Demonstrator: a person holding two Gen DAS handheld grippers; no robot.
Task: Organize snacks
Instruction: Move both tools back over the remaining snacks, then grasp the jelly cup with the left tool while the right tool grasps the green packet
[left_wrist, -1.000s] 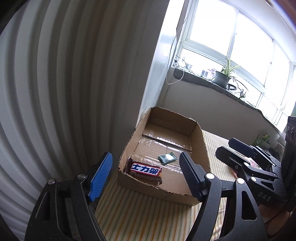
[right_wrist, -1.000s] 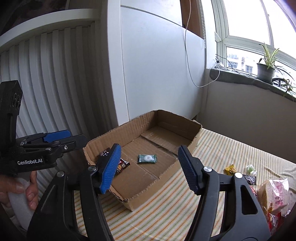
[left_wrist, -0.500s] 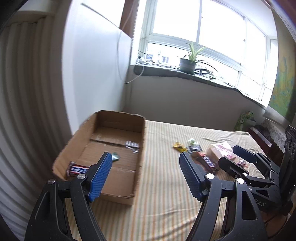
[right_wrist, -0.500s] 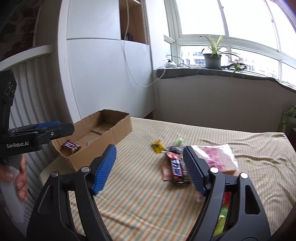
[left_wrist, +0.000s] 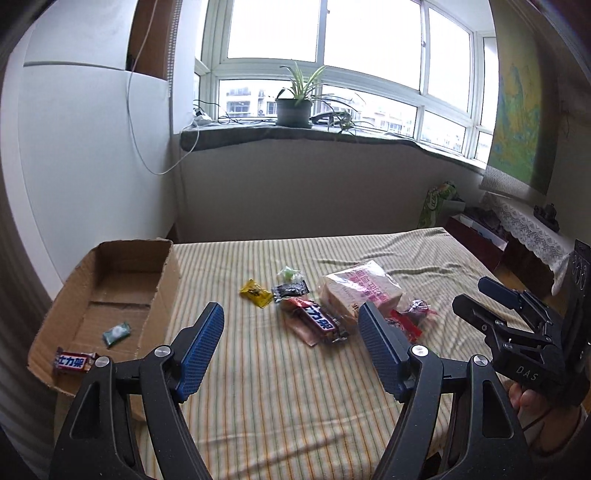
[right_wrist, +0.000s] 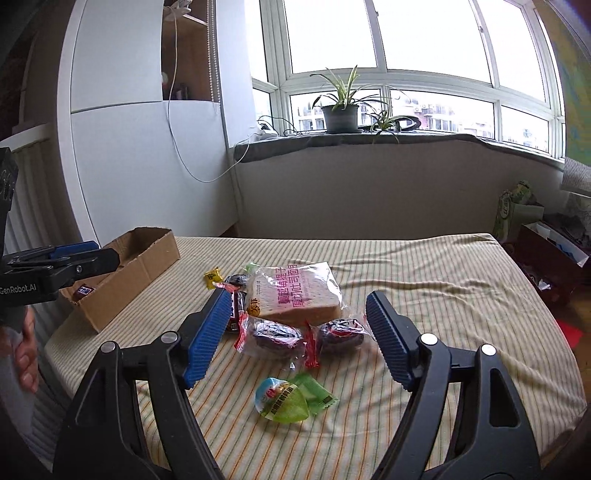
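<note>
A cardboard box (left_wrist: 162, 295) on the striped cover holds a chocolate bar (left_wrist: 74, 362) and a green candy (left_wrist: 116, 333). To its right lie loose snacks: a yellow candy (left_wrist: 255, 293), a second chocolate bar (left_wrist: 319, 323) and a bread packet (left_wrist: 360, 291). My left gripper (left_wrist: 290, 321) hangs open and empty above the cover, short of them. My right gripper (right_wrist: 297, 302) hovers over the pile with its jaws opening and nothing gripped. Below it sit the bread packet (right_wrist: 295, 291), two red-ended wraps (right_wrist: 275, 334), and nearer, a green jelly cup (right_wrist: 284, 400).
A white cupboard (right_wrist: 147, 166) stands behind the box (right_wrist: 136, 273). A potted plant (right_wrist: 340, 114) sits on the windowsill. Bags and boxes (right_wrist: 546, 251) crowd the floor past the bed's right edge. A hand (right_wrist: 26, 354) holds the left gripper at the left.
Both views have swung right, from the box to the snack pile on the cover. The right jaws have spread wider. The left jaws have kept their width.
</note>
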